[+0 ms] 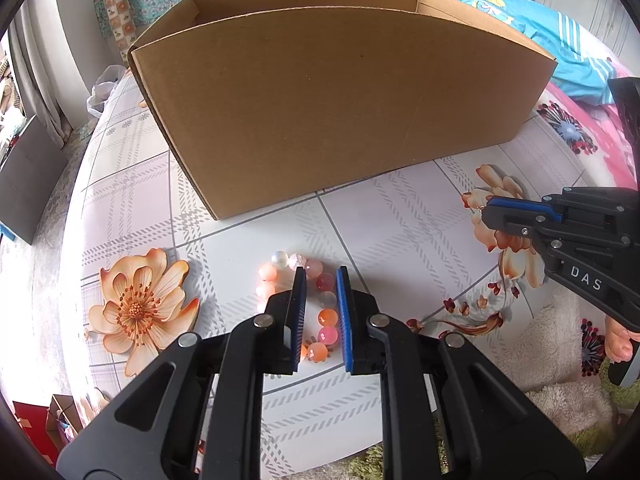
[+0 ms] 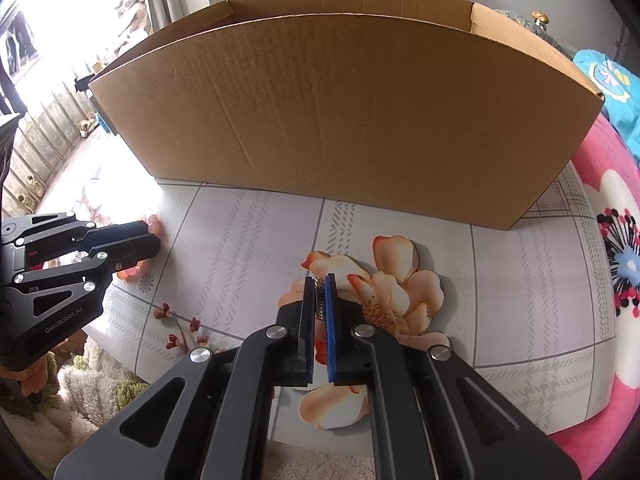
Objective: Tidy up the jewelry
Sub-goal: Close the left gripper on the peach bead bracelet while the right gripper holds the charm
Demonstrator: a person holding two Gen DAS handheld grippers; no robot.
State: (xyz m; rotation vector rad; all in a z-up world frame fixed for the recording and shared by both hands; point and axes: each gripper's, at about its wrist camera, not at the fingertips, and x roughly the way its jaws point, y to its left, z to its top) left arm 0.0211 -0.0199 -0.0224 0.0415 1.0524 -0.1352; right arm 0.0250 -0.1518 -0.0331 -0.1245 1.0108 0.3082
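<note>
A bracelet of pink, orange and white beads (image 1: 280, 270) lies on the flowered table. My left gripper (image 1: 322, 276) straddles the bracelet's right side with several beads between its jaws; the jaws stand a little apart and press nothing. My right gripper (image 2: 319, 278) is shut on a small gold-coloured jewelry piece (image 2: 319, 300) pinched between its blue pads. It also shows in the left wrist view (image 1: 490, 210) at the right, low over the table. The open cardboard box (image 1: 332, 96) stands behind both grippers; its inside is hidden.
The round table (image 1: 400, 216) has a checked cloth with orange flower prints. A pink flowered blanket (image 2: 616, 240) and turquoise clothing (image 1: 560, 40) lie to the right. A shaggy cream rug (image 2: 80, 400) lies below the table's front edge.
</note>
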